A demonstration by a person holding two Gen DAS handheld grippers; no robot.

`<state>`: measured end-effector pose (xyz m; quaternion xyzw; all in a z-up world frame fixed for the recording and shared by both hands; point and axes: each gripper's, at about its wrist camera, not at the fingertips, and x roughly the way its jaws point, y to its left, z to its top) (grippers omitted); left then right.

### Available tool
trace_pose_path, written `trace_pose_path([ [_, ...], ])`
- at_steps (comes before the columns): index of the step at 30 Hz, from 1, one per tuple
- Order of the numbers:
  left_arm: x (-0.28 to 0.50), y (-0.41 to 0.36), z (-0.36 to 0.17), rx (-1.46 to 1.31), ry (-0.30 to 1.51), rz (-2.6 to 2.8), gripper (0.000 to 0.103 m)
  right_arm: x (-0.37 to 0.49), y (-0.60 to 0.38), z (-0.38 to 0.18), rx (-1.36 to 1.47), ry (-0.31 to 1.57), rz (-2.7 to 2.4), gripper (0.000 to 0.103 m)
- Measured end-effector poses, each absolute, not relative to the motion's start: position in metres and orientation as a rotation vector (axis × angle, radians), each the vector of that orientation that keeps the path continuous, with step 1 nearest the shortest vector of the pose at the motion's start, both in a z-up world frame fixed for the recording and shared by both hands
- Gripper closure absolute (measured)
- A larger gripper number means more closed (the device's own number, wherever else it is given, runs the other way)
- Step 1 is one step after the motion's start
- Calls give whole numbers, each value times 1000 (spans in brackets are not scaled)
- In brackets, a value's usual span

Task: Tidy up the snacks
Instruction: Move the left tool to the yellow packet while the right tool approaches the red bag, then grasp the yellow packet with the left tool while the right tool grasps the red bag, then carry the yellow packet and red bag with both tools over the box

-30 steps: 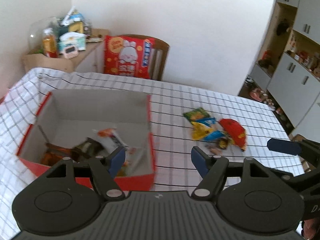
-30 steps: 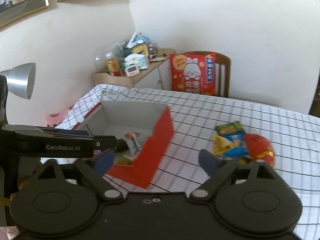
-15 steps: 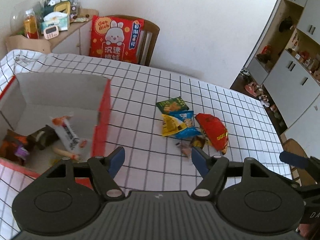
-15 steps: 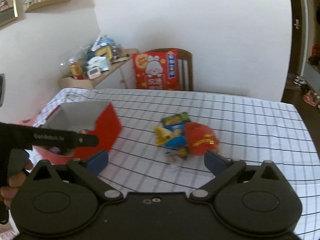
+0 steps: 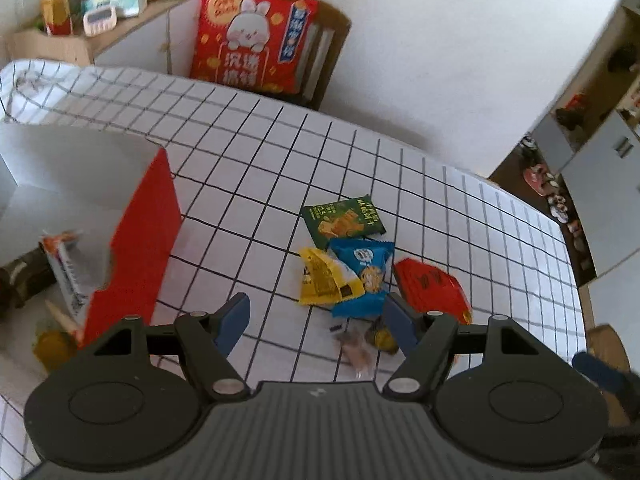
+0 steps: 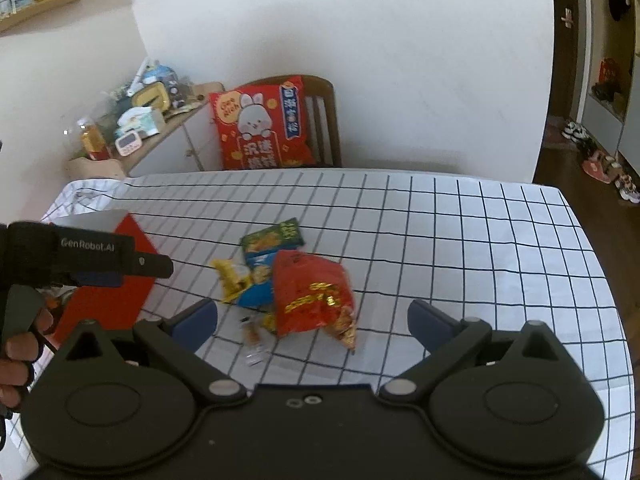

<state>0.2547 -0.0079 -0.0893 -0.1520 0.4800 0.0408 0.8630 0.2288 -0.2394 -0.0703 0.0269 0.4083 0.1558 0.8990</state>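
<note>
Snack packets lie in a loose heap near the middle of a table covered with a white cloth ruled in a thin black grid [image 6: 460, 240]. A flat green foil pouch [image 5: 343, 221] with printed crackers sits at the heap's twelve o'clock, its long axis running roughly nine to three in the left wrist view. Just below it a glossy blue pillow pack [image 5: 362, 276] points from twelve toward six, partly overlapped at nine o'clock by a crinkled yellow triangular packet [image 5: 325, 280]. At three o'clock a puffy red bag with gold lettering [image 6: 310, 294] touches the blue one, its long axis tilted from eleven to five in the right wrist view. Small clear-wrapped sweets [image 5: 358, 346] lie at the heap's six o'clock. Toward nine o'clock stands an open cardboard box, red outside and white inside [image 5: 140, 248], with a few wrapped items on its floor. The left gripper [image 5: 316, 316] is spread wide and empty, low over the near edge of the heap. The right gripper [image 6: 313, 322] is likewise wide apart and grips nothing, the red bag showing between its blue pads. Beyond the table a wooden chair [image 6: 320, 120] carries a red rabbit-print cushion [image 6: 262, 124] against a plain white wall, beside a cluttered side cabinet [image 6: 168, 136].
</note>
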Motion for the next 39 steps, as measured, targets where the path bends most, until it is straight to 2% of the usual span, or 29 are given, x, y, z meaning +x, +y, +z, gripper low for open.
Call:
trace_pose_path([
  [10, 307, -10, -124, -367, 1082, 134, 30, 272, -235, -109, 83, 929, 297, 3],
  [24, 342, -8, -163, -403, 1151, 155, 32, 304, -224, -145, 91, 1002, 272, 7],
  [29, 346, -7, -170, -451, 1162, 118, 43, 307, -216, -152, 100, 1009, 284, 11],
  [31, 346, -7, -171, -467, 1166, 109, 46, 307, -214, -154, 104, 1018, 296, 18],
  [34, 347, -5, -172, -485, 1164, 107, 60, 306, -210, -155, 101, 1020, 310, 28],
  [39, 343, -3, -171, -481, 1161, 118, 66, 301, -208, -154, 86, 1003, 294, 38],
])
